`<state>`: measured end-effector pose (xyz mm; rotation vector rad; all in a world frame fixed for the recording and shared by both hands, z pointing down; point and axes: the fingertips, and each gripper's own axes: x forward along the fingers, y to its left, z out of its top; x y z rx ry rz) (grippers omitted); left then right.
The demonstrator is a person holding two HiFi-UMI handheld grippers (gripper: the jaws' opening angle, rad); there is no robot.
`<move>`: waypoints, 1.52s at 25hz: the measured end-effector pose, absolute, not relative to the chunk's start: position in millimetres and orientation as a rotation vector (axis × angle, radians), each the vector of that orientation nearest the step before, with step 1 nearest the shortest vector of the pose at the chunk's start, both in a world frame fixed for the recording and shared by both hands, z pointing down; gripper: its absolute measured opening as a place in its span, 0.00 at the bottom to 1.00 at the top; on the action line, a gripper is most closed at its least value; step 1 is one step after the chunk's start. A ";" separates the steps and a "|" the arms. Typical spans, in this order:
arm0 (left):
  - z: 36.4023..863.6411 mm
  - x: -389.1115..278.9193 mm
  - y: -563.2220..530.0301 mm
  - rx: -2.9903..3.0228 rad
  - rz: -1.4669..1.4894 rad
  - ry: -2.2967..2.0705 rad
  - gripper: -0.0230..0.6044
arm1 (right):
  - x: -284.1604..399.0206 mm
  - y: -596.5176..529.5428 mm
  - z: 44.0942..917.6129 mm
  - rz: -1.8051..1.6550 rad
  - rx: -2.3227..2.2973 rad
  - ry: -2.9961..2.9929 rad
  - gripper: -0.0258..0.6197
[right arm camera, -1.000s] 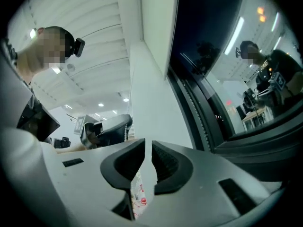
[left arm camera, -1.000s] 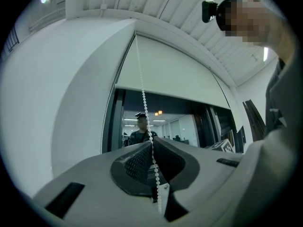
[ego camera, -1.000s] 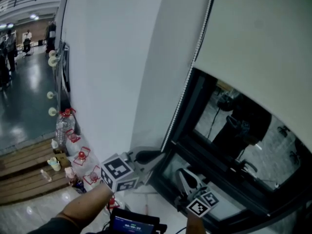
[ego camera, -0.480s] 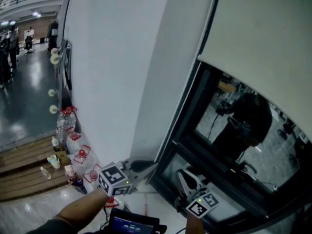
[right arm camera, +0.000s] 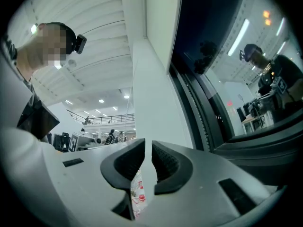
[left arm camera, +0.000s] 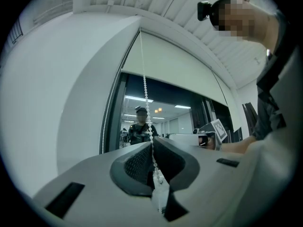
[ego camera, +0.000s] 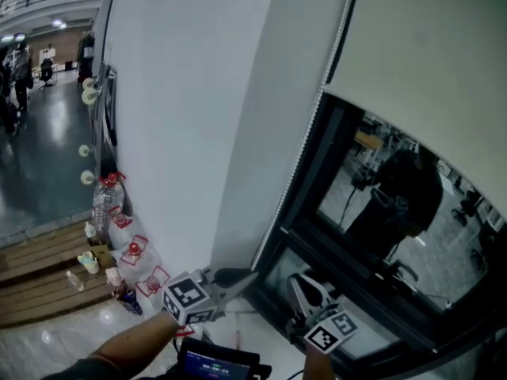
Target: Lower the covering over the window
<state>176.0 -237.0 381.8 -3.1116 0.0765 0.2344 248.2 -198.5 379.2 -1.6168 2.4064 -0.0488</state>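
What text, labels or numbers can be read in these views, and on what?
No legible text in any view.
Small screen at the head view's bottom edge: lit digits, too blurred to read.
Red-marked items on the floor by the wall: print too small to read.
Marker cubes: black-and-white square patterns only, no words.
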 end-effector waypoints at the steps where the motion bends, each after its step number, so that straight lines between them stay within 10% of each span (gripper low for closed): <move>1: 384.8 176.4 -239.2 -3.107 0.225 0.076 0.05 | 247.9 -199.6 379.2 -0.054 -1.620 2.410 0.12; 38: 466.8 165.7 -223.6 -3.152 0.181 0.050 0.05 | 237.1 -208.5 319.2 0.082 -1.606 2.476 0.12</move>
